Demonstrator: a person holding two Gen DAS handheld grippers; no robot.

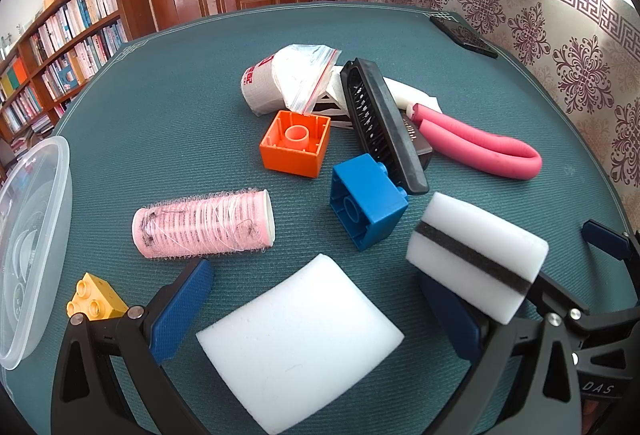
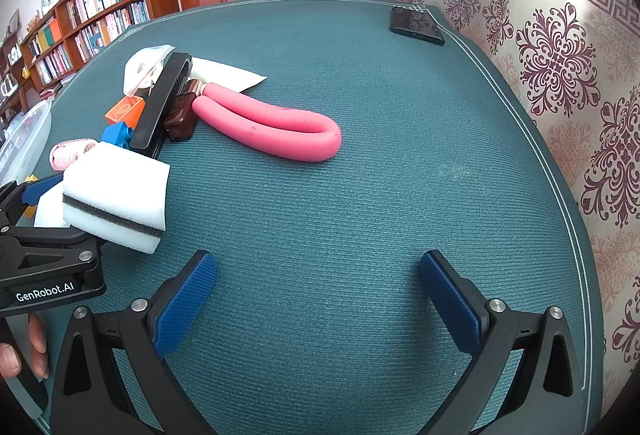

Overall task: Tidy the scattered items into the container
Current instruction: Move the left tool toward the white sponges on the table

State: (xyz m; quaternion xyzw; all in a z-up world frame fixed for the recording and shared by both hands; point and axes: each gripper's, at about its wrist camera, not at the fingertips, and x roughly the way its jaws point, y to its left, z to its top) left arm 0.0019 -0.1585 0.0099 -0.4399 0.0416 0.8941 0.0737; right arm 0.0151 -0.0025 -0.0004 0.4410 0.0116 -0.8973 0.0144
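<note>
Between our left gripper (image 1: 316, 311)'s wide-spread fingers lies a plain white foam block (image 1: 300, 343), not gripped. Resting over its right finger is the striped sponge (image 1: 476, 255). Just past the fingertips lie the pink hair roller (image 1: 204, 223), blue brick (image 1: 366, 201), orange brick (image 1: 296, 141), black brush (image 1: 384, 123), plastic bag (image 1: 304, 75) and pink foam loop (image 1: 476, 143); a yellow brick (image 1: 94, 299) sits outside the left finger. Further left, the clear container (image 1: 30, 247) looks empty, so we judge nothing is tidied yet. Our right gripper (image 2: 318, 295) is spread wide over bare cloth, holding nothing.
</note>
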